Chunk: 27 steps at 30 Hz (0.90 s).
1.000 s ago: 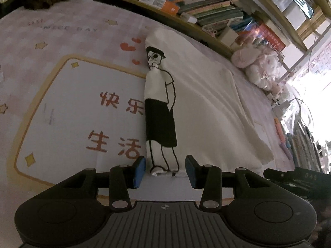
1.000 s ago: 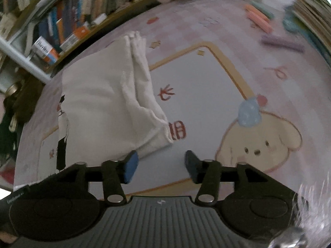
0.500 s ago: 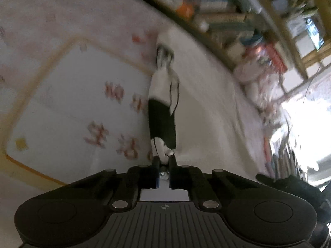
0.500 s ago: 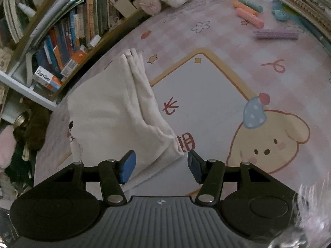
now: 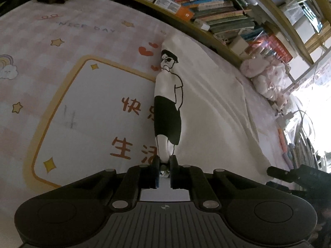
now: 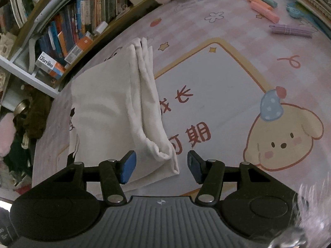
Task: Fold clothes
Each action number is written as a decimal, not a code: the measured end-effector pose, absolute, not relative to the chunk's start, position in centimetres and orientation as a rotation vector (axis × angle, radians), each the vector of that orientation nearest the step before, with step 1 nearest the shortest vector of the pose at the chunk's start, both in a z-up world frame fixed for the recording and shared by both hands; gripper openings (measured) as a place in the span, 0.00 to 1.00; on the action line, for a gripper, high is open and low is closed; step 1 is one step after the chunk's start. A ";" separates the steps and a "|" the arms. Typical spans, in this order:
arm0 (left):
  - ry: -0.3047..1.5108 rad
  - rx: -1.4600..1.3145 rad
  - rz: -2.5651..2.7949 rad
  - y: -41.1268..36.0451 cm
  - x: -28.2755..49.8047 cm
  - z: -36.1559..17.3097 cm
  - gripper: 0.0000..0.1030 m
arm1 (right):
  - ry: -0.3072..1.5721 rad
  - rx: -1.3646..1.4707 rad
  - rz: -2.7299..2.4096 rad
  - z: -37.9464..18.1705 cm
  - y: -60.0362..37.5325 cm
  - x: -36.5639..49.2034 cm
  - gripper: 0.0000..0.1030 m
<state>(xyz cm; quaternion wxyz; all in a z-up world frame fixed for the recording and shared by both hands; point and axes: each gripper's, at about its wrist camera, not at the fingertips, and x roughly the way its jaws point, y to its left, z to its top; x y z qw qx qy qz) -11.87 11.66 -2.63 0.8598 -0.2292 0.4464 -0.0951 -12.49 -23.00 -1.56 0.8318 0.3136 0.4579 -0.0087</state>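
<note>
- The white garment, folded lengthwise into a long strip, lies on the desk over a pink cartoon mat, running from the lower centre of the left wrist view up toward the bookshelf at the top.
- The left tongs are pinched on the garment's near corner, at the feet of the printed figure; the log shows the jaws easing open a hair, yet the cloth sits squeezed between the pads.
- The right tongs stand open at about half spread, the other near corner with its stacked sleeve layers lying between the pads but not pressed.
- Step in hand, as I judge it: taking hold of both near corners for a crosswise fold.
- Next the right tongs need to close on all the stacked layers, not just the top one; then both corners should lift together and travel evenly toward the far end near the bookshelf.
</note>
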 end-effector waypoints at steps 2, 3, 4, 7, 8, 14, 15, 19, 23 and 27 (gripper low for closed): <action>0.939 -0.480 -0.207 11.6 -12.0 -2.7 0.08 | 0.972 0.664 -0.019 -1.6 -22.9 -12.5 0.52; 0.941 -0.481 -0.211 11.6 -12.0 -2.7 0.08 | 0.973 0.663 -0.019 -1.6 -22.9 -12.5 0.52; 0.945 -0.481 -0.215 11.5 -12.0 -2.8 0.08 | 0.975 0.663 -0.019 -1.6 -22.8 -12.5 0.52; 0.950 -0.473 -0.228 11.3 -12.2 -2.8 0.11 | 0.981 0.667 -0.025 -1.7 -22.7 -12.4 0.51; 0.951 -0.469 -0.225 11.3 -12.3 -2.8 0.14 | 0.984 0.669 -0.028 -1.8 -22.7 -12.4 0.51; 0.918 -0.382 -0.209 11.2 -12.7 -1.7 0.23 | 0.996 0.681 -0.045 -2.2 -22.6 -12.0 0.46; 0.898 -0.342 -0.221 10.9 -12.8 -1.3 0.29 | 0.996 0.682 -0.047 -2.2 -22.6 -11.9 0.45; 0.818 -0.143 -0.299 8.7 -13.3 0.2 0.75 | 1.000 0.689 -0.052 -2.3 -22.5 -11.5 0.37; 0.753 0.053 -0.401 6.4 -13.8 0.8 0.77 | 1.022 0.724 -0.022 -2.8 -22.8 -11.1 0.20; 0.714 0.181 -0.482 4.2 -14.4 0.2 0.84 | 1.030 0.791 0.004 -2.5 -23.5 -10.9 0.13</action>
